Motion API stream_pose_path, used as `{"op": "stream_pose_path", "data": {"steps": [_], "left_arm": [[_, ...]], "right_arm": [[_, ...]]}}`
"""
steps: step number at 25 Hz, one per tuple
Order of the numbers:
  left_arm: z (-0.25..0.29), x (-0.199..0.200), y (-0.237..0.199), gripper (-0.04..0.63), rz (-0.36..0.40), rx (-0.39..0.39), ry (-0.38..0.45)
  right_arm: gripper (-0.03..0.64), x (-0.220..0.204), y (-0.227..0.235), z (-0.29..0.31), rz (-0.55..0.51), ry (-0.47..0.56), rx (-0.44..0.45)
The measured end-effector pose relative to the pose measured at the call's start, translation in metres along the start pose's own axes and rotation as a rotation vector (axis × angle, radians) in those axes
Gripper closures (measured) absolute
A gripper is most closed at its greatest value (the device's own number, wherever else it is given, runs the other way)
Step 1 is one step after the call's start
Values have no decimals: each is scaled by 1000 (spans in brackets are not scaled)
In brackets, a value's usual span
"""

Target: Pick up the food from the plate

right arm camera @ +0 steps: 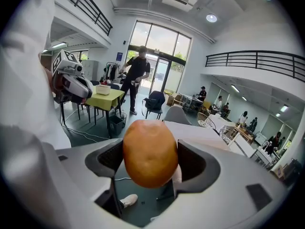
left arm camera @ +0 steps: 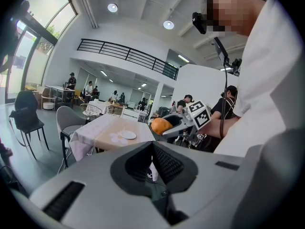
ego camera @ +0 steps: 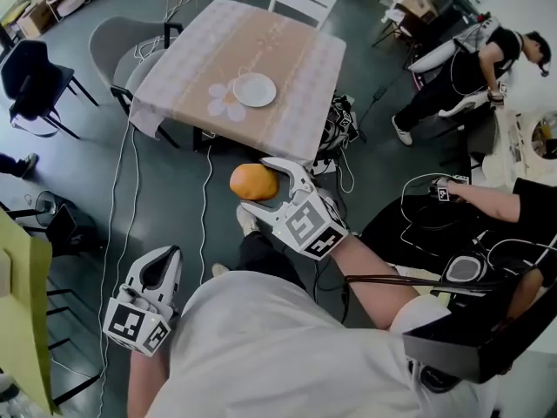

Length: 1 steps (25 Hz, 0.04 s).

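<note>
Right, my right gripper is pinching the food, a rounded orange piece, with one jaw on each flank across its middle. That broad hold is, I reckon, what keeps a smooth round thing from rolling out. The gripper tilts downward and holds the food in front of my body, off the near edge of the counter and above the floor.

The plate is well apart from it, lying bare and white near the middle of the counter beside a pale flower-shaped mark on the cloth. So I judge the pick-up itself done: the food is off the plate and carried clear.

My left gripper has its jaws pressed together on nothing and hangs low at my left side. I take it that it is parked there because this job needs one gripper only, and down there it cannot knock plate or food.

Chairs stand round the counter and cables trail over the floor.
</note>
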<state>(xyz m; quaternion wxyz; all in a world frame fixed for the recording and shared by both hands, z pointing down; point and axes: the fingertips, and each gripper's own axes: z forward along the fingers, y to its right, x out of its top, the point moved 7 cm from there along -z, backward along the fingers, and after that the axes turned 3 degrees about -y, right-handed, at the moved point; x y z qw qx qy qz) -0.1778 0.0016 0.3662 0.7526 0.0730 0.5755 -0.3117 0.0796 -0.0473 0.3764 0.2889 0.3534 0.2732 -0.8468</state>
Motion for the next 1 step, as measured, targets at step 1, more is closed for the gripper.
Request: {"op": "stream_pose_path", "data": {"steps": [1], "left_arm": [[3, 1, -2, 586, 0, -1, -3]], "right_arm": [[255, -1, 3, 1, 3, -3, -2]]}}
